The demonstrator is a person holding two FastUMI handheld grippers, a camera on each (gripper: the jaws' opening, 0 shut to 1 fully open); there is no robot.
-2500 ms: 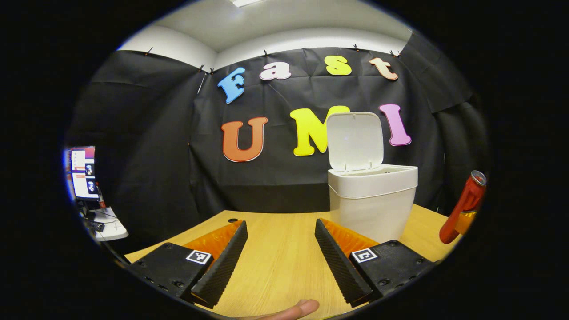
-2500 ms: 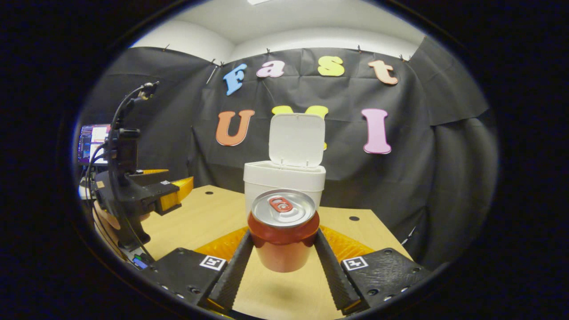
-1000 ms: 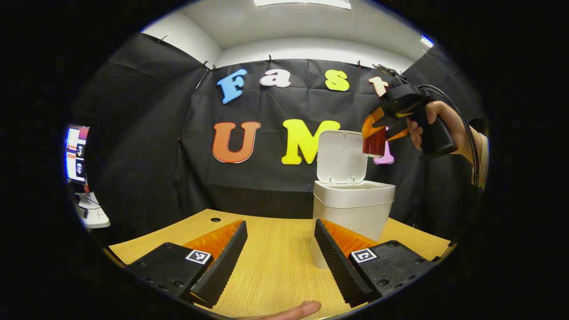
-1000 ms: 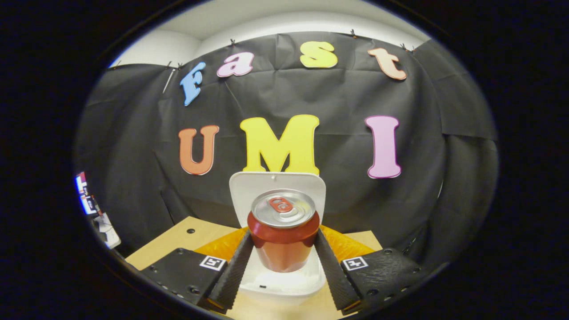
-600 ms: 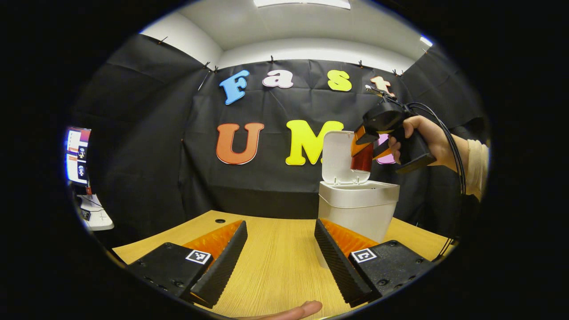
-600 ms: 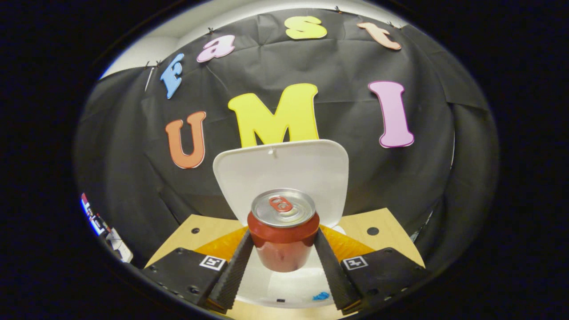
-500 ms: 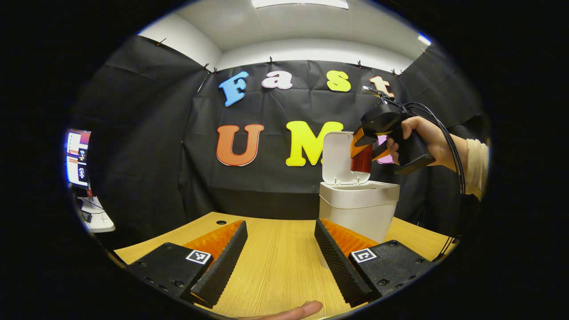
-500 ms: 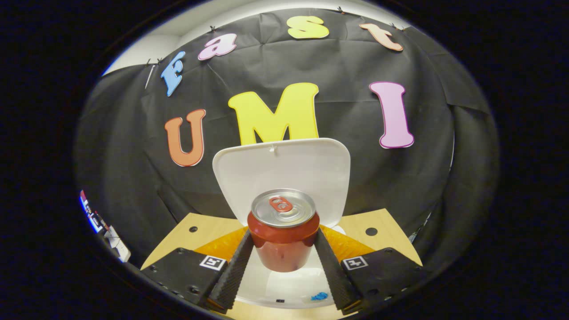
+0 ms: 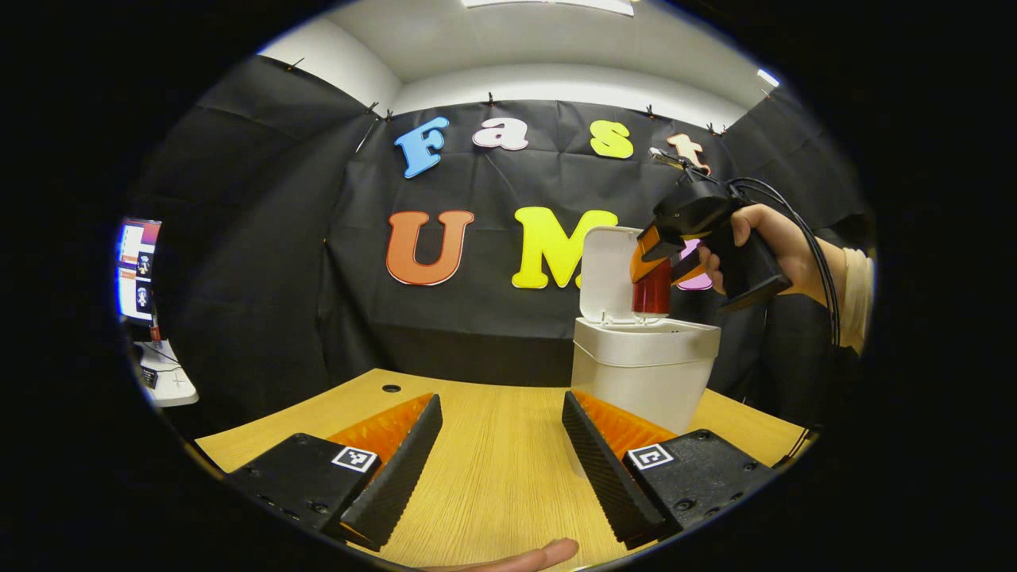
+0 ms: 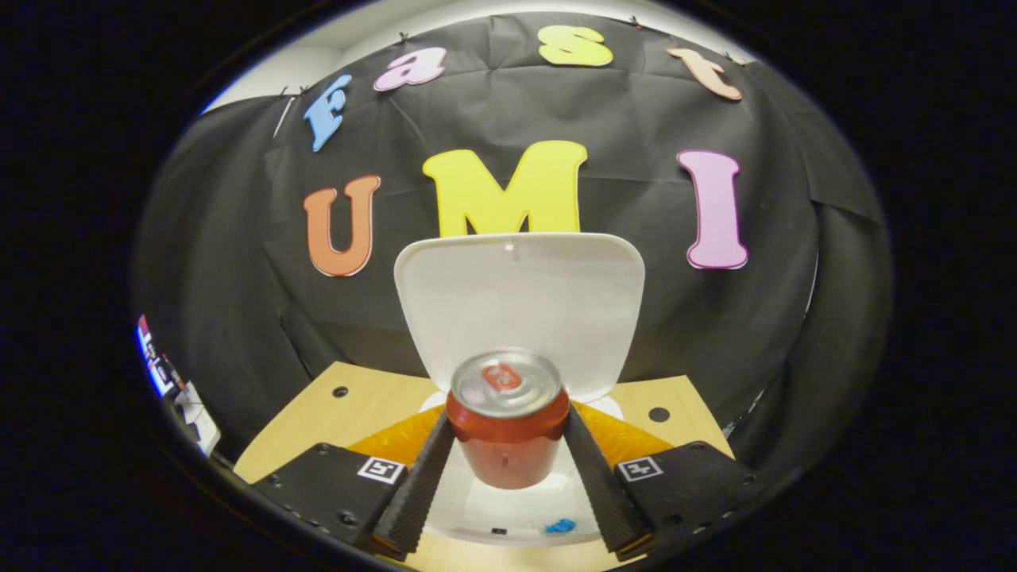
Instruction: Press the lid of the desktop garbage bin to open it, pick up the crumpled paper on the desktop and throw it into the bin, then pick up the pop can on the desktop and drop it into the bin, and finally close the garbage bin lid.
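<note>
Above open bin (image 10: 477, 508), red upright can (image 10: 507, 429)

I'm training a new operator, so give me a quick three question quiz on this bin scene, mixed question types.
1. True or false: the bin lid is shut.
2. Multiple choice: the can is A) lying on the desk, B) held between the right gripper's fingers above the bin, C) held by the left gripper.
3. Fill in: the left gripper's fingers are ___, with nothing between them.

Key: 1 false, the lid stands upright. 2 B. 3 open.
</note>
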